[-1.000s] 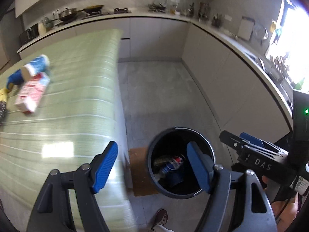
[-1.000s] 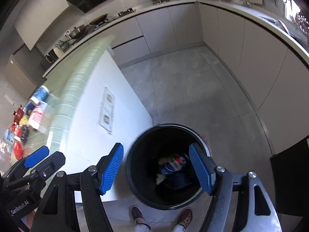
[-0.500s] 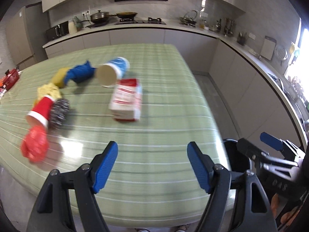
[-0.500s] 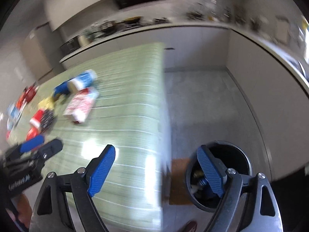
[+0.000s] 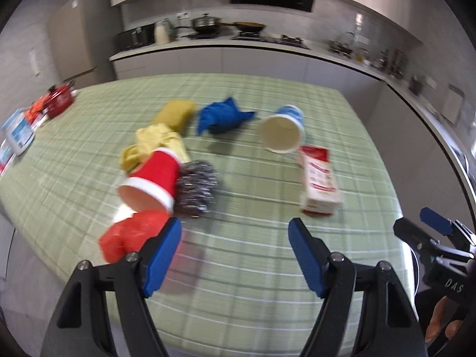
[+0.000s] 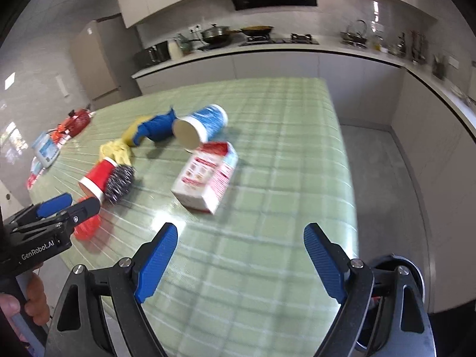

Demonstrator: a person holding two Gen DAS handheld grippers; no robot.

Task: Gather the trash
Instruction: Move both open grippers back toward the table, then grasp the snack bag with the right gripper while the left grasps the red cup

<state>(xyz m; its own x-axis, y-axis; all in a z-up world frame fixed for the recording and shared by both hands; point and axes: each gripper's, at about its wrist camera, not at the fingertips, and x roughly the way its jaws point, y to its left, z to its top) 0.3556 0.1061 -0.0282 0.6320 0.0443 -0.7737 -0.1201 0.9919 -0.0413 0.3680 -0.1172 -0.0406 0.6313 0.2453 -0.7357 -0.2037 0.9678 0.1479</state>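
Trash lies on the green checked table (image 5: 267,282): a red-and-white carton (image 5: 319,186) (image 6: 208,175), a blue paper cup (image 5: 282,132) (image 6: 200,128) on its side, a red cup (image 5: 151,184) (image 6: 96,178) on its side, a red crumpled bag (image 5: 131,238), a steel scourer (image 5: 195,187) (image 6: 119,183), a blue cloth (image 5: 221,119) and yellow gloves (image 5: 154,144). My left gripper (image 5: 235,257) is open and empty above the table's near edge. My right gripper (image 6: 241,261) is open and empty, nearer the table's right edge. The black bin (image 6: 395,270) shows behind the right finger.
Red items and a white-blue pack (image 5: 17,132) sit at the table's far left end. A kitchen counter (image 6: 267,49) with pots and a hob runs along the back wall. Grey floor (image 6: 386,178) lies to the right of the table.
Both grippers have swung up and left from over the bin on the floor to face the table and its trash. Both stay open and empty.
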